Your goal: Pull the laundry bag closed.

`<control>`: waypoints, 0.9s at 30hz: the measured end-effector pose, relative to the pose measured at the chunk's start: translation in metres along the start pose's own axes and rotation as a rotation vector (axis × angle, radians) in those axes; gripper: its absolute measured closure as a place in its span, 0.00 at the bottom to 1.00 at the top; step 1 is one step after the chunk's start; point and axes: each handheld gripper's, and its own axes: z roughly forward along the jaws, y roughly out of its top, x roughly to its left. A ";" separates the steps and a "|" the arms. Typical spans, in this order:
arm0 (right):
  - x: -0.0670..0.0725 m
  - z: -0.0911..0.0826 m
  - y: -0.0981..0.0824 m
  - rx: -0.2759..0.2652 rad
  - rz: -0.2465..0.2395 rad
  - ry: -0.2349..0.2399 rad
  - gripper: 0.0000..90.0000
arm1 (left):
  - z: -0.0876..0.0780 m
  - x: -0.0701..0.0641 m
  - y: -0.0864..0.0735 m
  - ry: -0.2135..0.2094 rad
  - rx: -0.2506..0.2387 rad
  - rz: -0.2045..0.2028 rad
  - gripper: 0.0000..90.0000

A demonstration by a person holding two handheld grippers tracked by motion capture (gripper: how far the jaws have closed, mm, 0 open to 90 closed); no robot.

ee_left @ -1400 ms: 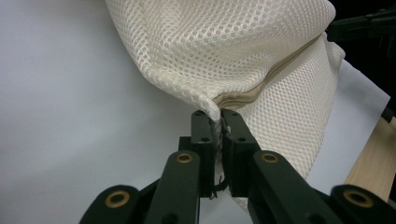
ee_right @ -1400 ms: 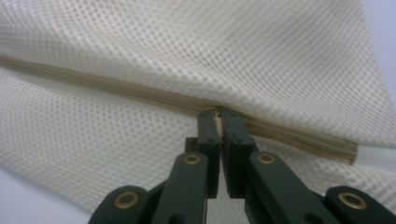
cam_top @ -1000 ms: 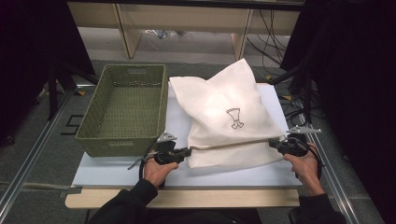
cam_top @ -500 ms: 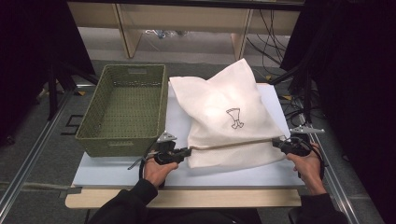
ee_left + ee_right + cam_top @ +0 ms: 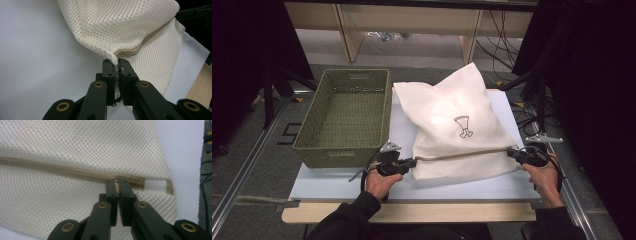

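Jaws first: both pairs are clamped on the mesh bag (image 5: 457,125), one at each end of its zipper (image 5: 462,154).

High view: my left gripper (image 5: 408,163) pinches the bag's near-left corner, my right gripper (image 5: 513,152) holds the near-right end. Zipper line runs taut between them. Bag lies on the white surface (image 5: 337,181), upper part folded into a peak, small printed logo (image 5: 463,126) facing up. Green woven basket (image 5: 344,118) sits just left of the bag, near it; can't tell if they touch. My left hand (image 5: 379,182) and right hand (image 5: 544,176) come in from the bottom edge.

Left gripper view: left gripper (image 5: 117,67) jaws together on a bunched bit of mesh at the corner; bag (image 5: 120,27) drapes up and away, tan zipper (image 5: 140,46) tape trailing off right. White surface (image 5: 37,62) underneath.

Right gripper view: right gripper (image 5: 116,185) jaws closed on the zipper (image 5: 62,171) near its end, possibly on the pull, too small to tell. Bag (image 5: 75,142) lies flat on the surface (image 5: 182,147).
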 end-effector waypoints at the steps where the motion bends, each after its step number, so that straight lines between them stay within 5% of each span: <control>1: 0.001 0.000 0.000 0.007 0.031 0.010 0.98 | 0.000 0.000 0.000 0.001 -0.001 -0.004 0.93; 6: -0.002 0.001 0.000 0.006 -0.005 -0.005 0.98 | 0.000 0.000 0.000 0.003 0.002 0.005 0.93; 13: -0.013 -0.003 -0.003 0.012 0.053 -0.033 0.98 | 0.000 0.000 0.000 0.007 0.001 0.003 0.93; 14: -0.017 -0.003 -0.003 0.009 0.018 -0.050 0.98 | 0.000 0.000 0.000 0.005 -0.003 0.003 0.93; 15: -0.018 -0.002 -0.003 0.010 0.022 -0.019 0.98 | -0.001 0.000 0.000 0.012 0.002 0.002 0.93; 17: -0.018 -0.002 -0.004 0.001 0.051 -0.045 0.98 | -0.001 0.000 0.001 0.016 0.002 0.007 0.94; 24: -0.024 -0.001 -0.004 -0.002 0.023 -0.049 0.98 | -0.001 0.000 0.002 0.019 -0.004 0.012 0.94; 25: -0.022 -0.001 -0.004 0.009 0.061 -0.044 0.98 | -0.001 0.000 0.002 0.019 -0.005 0.013 0.94; 27: -0.025 0.000 -0.004 0.011 0.036 -0.031 0.98 | -0.002 0.000 0.004 0.023 -0.003 0.024 0.94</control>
